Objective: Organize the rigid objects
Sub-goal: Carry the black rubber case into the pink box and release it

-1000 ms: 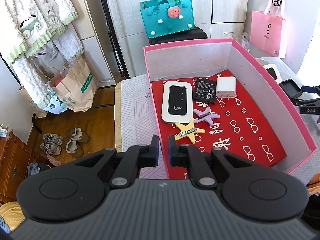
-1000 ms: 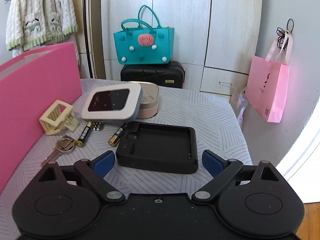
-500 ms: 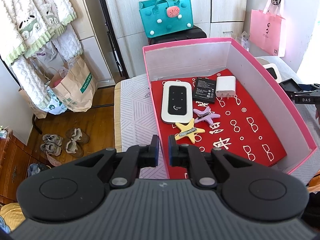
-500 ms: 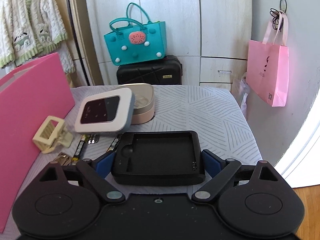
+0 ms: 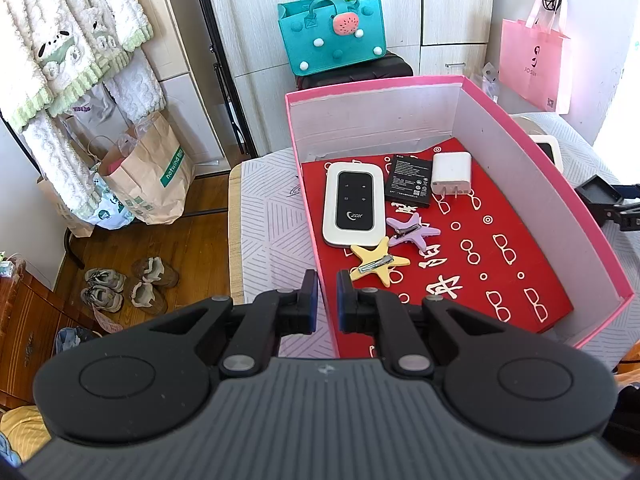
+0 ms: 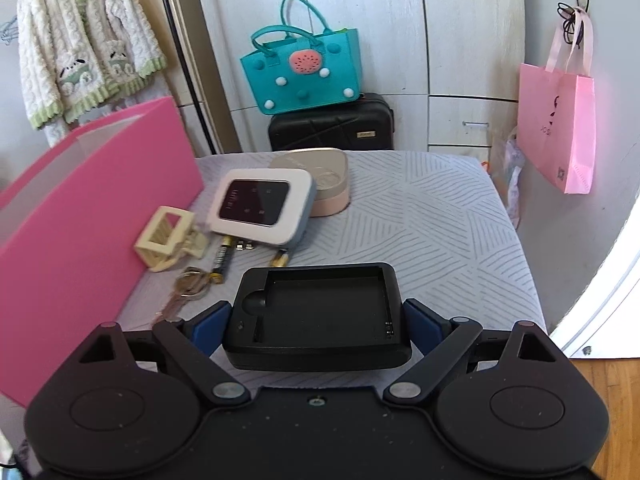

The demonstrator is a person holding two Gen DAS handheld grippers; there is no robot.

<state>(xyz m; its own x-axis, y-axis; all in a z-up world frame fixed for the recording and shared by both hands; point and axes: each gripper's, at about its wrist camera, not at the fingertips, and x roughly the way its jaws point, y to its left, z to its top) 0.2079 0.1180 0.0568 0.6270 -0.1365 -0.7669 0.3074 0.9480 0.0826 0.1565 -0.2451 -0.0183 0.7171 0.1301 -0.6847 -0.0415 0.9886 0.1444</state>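
Observation:
A pink box (image 5: 560, 184) with a red floor holds a white router (image 5: 352, 204), a black battery (image 5: 410, 180), a white charger (image 5: 452, 174), a purple star clip (image 5: 412, 226) and a yellow star clip (image 5: 378, 260). My left gripper (image 5: 327, 306) is nearly shut and empty, above the box's near left corner. My right gripper (image 6: 318, 320) is shut on a black tray-like shell (image 6: 320, 314) and holds it lifted above the table. Right of the box lie a white-grey device (image 6: 264, 204), a cream hair claw (image 6: 166, 236), batteries (image 6: 222, 258) and keys (image 6: 188, 288).
A beige round case (image 6: 324, 180) sits behind the white-grey device. The patterned table top (image 6: 432, 224) ends at its right edge by a pink bag (image 6: 560, 128). A teal bag (image 6: 304, 68) on a black suitcase stands behind. Paper bags (image 5: 152, 176) and shoes are on the floor at left.
My right gripper moved forward around the black shell, closed on it and lifted it off the table. My left gripper stayed put.

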